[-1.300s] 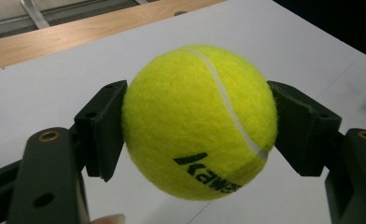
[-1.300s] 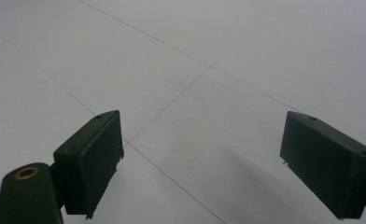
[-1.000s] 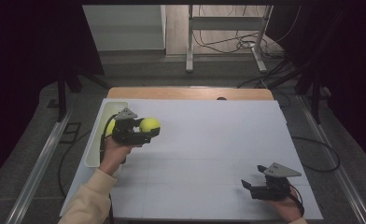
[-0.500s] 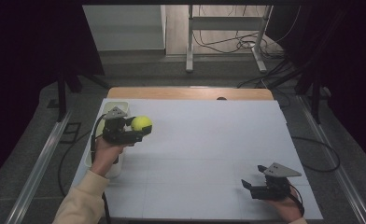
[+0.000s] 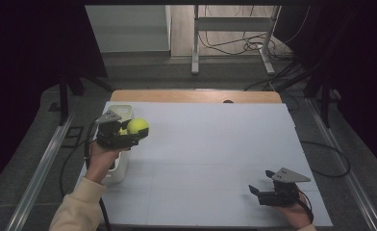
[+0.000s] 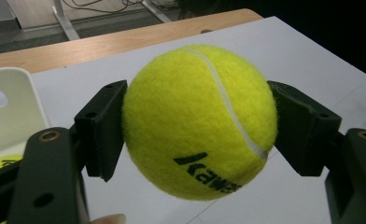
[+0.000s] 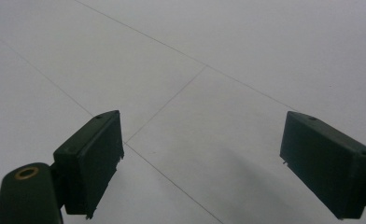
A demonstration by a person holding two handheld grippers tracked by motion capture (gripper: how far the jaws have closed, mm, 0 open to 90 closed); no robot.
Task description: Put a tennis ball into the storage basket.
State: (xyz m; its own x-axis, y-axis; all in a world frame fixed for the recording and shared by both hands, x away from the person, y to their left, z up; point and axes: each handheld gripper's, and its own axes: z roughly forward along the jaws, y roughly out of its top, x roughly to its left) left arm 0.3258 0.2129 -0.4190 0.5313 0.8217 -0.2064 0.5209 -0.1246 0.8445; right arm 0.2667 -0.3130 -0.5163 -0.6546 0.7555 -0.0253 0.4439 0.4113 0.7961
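Above the table's left edge, the left gripper (image 5: 129, 134) is clamped on a yellow tennis ball (image 5: 137, 126), held over the white bin (image 5: 121, 111). The right gripper (image 5: 258, 193) rests low near the front, its jaws spread apart with nothing between them.

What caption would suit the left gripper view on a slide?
Left gripper clamps a yellow tennis ball above the white table, white bin at left.

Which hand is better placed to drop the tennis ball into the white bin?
Left. The left tongs are clamped on the tennis ball right beside the white bin. The right tongs stand open over bare table at the far side.
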